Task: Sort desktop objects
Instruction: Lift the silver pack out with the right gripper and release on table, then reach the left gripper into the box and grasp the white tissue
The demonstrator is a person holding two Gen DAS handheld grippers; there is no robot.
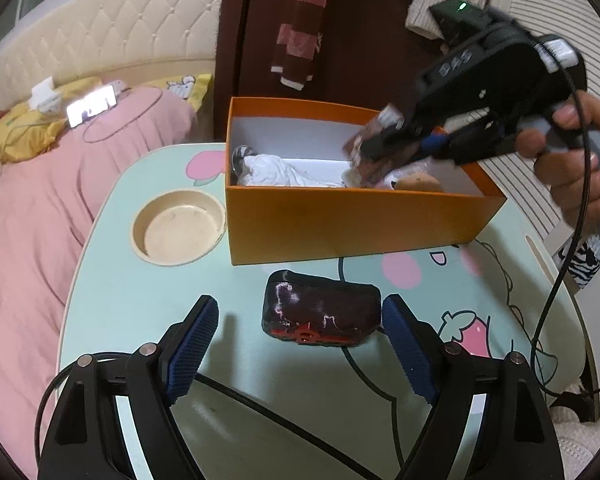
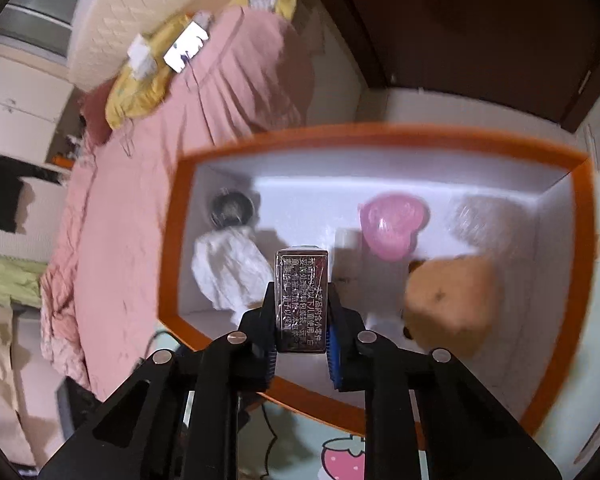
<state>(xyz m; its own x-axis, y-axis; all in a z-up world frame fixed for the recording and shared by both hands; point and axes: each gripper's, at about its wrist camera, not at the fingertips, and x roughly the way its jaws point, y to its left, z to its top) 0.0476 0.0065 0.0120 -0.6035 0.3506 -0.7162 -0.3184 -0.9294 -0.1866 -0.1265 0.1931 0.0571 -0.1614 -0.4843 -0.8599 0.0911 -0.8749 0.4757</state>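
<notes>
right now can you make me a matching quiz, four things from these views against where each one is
Things:
1. small shiny packet
2. dark wallet
3. pink heart-shaped lid
4. round beige cup holder

Places:
A. set into the table left of the orange box
B. inside the box, near its far wall
C. clamped in the right gripper
D. on the table between the open left gripper jaws

Pairs: 1-C, 2-D, 3-B, 4-A

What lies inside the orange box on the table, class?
Inside the orange box: a crumpled white cloth, a dark round metal item, a pink heart-shaped container, a brown plush toy. The floor beneath them and the held packet is hidden.
</notes>
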